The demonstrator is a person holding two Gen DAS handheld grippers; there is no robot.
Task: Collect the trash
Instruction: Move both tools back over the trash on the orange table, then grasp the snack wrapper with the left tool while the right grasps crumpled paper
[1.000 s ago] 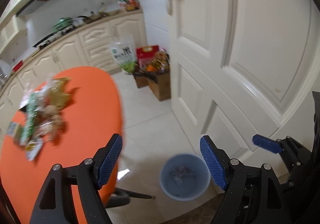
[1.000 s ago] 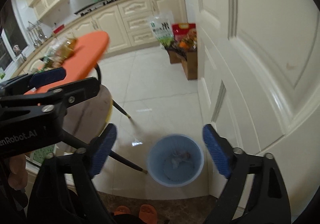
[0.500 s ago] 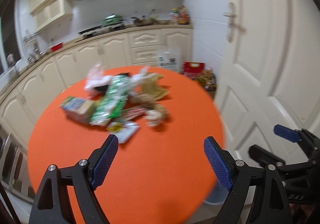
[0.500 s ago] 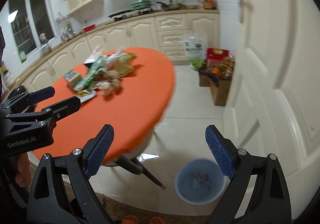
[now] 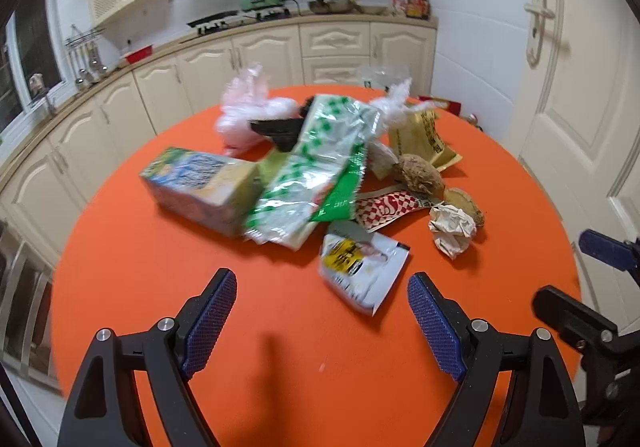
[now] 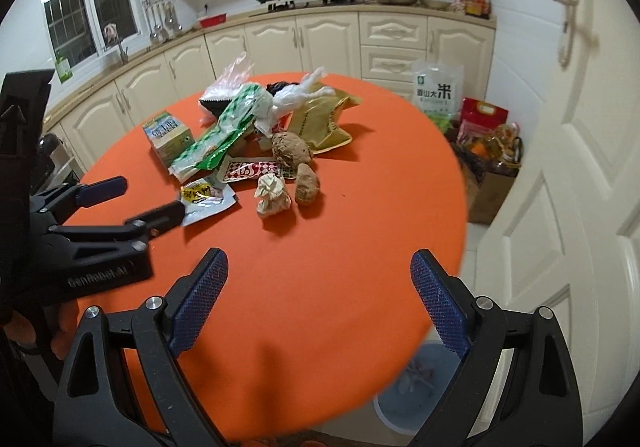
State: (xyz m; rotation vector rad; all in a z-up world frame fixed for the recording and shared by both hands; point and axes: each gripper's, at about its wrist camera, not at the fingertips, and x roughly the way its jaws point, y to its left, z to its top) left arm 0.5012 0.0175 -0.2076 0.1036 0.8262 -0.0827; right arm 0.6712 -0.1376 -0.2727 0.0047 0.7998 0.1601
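Left tongs: I hold them tilted down over the counter, jaws just widened, nothing between. Right tongs: same tilt, wide, empty. Trash pile: mid-counter, ahead of both. Bin: floor, probably partly under the counter edge.

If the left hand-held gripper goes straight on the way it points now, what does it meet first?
Probably the white and yellow sachet, the nearest piece of the trash pile. The left hand-held gripper is open and empty, over the bare orange table. Depth is uncertain.
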